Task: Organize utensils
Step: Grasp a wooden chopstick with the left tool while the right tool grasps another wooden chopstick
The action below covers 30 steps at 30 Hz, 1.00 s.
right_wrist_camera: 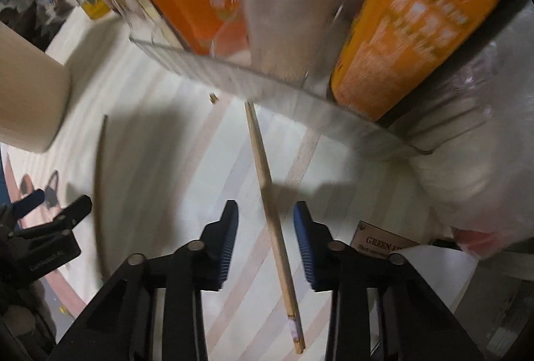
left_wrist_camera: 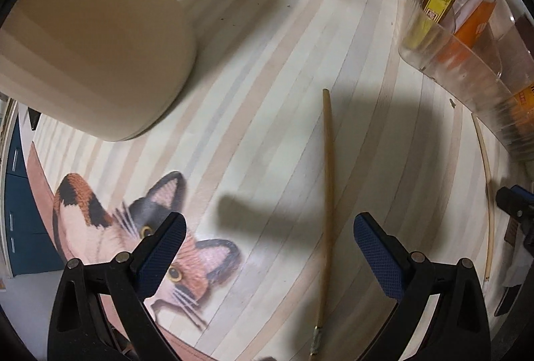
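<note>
1. The mat (left_wrist_camera: pixel 283 67), striped with a cat print, covers the counter; both chopsticks lie flat on it.
2. A beige canister (left_wrist_camera: pixel 86 37) stands at the left, and a clear bin (right_wrist_camera: pixel 300 100) of cartons sits at the far right edge.
3. The left gripper (left_wrist_camera: pixel 267 257) points down with its fingers wide apart and nothing between the pads.
4. The right gripper (right_wrist_camera: pixel 265 241) points down too, its fingers fairly close together but not touching the stick; they straddle it with a gap on each side.
5. The dark chopstick (left_wrist_camera: pixel 328 211) lies between the left fingers, nearer the right pad, its long axis running away from the camera, so across the closing direction.
6. The pale chopstick (right_wrist_camera: pixel 272 211) runs the same way between the right fingers, its far tip reaching the bin. I judge each hand is nearest its own stick.
7. Both sticks look thin, wooden and tapered; the dark one has a metal cap at its near end, the pale one a printed end.
</note>
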Each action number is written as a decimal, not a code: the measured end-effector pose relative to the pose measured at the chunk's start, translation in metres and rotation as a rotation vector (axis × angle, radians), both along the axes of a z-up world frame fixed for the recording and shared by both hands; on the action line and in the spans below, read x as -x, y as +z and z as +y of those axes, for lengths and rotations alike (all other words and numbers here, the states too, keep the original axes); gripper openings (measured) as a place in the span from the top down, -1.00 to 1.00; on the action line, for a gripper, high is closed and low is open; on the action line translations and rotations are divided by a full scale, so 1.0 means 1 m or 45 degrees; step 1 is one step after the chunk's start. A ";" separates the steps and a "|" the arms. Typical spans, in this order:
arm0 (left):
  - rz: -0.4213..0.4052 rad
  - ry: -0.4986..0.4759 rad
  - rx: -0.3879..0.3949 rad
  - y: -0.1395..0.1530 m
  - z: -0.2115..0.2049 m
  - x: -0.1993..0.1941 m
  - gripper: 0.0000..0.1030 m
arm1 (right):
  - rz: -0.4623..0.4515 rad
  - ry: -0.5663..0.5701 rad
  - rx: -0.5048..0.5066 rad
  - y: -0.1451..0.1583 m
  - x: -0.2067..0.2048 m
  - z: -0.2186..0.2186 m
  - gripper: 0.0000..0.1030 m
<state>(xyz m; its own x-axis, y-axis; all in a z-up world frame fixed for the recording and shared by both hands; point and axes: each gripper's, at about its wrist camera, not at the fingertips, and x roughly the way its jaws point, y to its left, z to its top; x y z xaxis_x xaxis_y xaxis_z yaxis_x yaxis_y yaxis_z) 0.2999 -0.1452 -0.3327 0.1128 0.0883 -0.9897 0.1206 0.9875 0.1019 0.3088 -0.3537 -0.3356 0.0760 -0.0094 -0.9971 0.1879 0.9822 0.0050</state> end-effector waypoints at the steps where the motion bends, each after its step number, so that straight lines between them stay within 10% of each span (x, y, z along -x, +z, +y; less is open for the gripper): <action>1: 0.004 -0.006 -0.002 -0.002 -0.001 0.000 -0.99 | 0.009 0.004 0.003 -0.005 -0.001 0.000 0.42; 12: 0.004 -0.036 0.028 -0.015 -0.006 -0.003 -0.93 | 0.048 0.004 0.060 -0.023 -0.001 -0.003 0.51; 21: 0.011 -0.098 0.124 -0.014 -0.017 0.002 0.82 | 0.045 -0.059 0.030 -0.024 0.000 0.003 0.86; 30: 0.042 -0.051 0.129 -0.011 0.029 0.035 0.90 | 0.067 -0.039 -0.122 -0.024 0.025 0.050 0.87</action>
<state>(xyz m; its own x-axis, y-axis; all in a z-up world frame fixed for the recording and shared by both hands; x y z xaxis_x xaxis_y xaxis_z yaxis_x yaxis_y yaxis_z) 0.2646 -0.1160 -0.3437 0.0816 -0.0165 -0.9965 0.1616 0.9869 -0.0031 0.2841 -0.3039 -0.3594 0.0244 0.0845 -0.9961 0.2203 0.9715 0.0878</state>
